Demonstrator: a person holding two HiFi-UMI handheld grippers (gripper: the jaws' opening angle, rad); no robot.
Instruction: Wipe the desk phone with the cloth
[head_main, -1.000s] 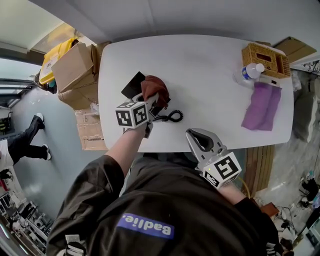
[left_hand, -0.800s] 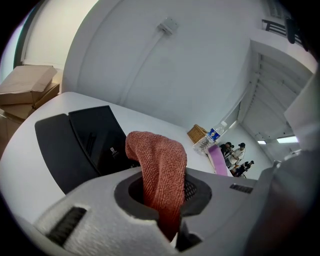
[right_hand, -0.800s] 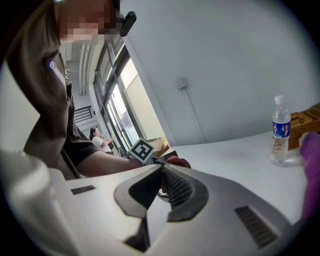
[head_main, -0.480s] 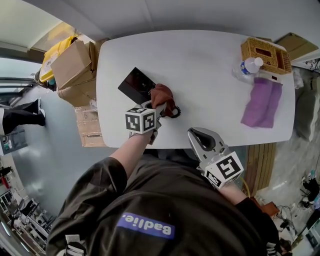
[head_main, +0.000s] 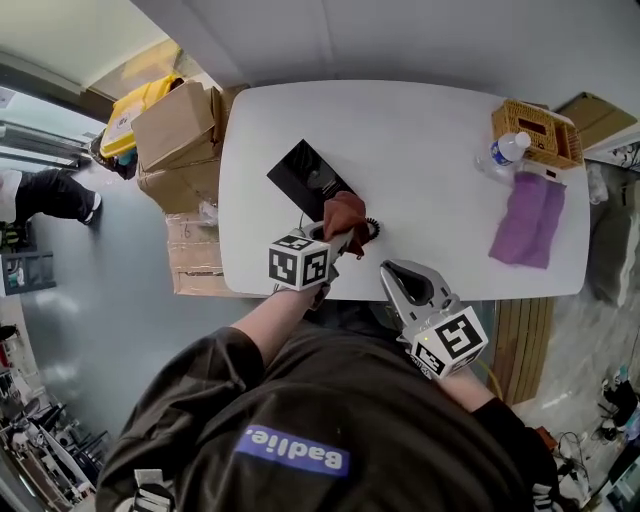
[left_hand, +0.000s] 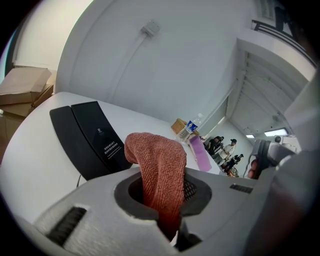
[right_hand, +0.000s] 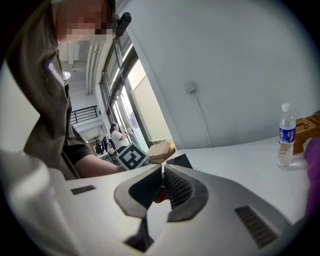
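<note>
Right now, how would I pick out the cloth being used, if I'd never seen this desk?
Start at the white table, then find the black desk phone near its left end. By the phone's near edge is a bunched rust-red cloth, pinched in the left tool. The only other cloth is the purple cloth, lying flat at the far right by the water bottle.

Nubby terry cloth (left_hand: 157, 170); glossy black plastic desk phone (left_hand: 87, 136).

The left gripper (head_main: 335, 238) has dragged the cloth (head_main: 345, 215) toward the desk phone (head_main: 305, 175)'s near end, uncovering it.
</note>
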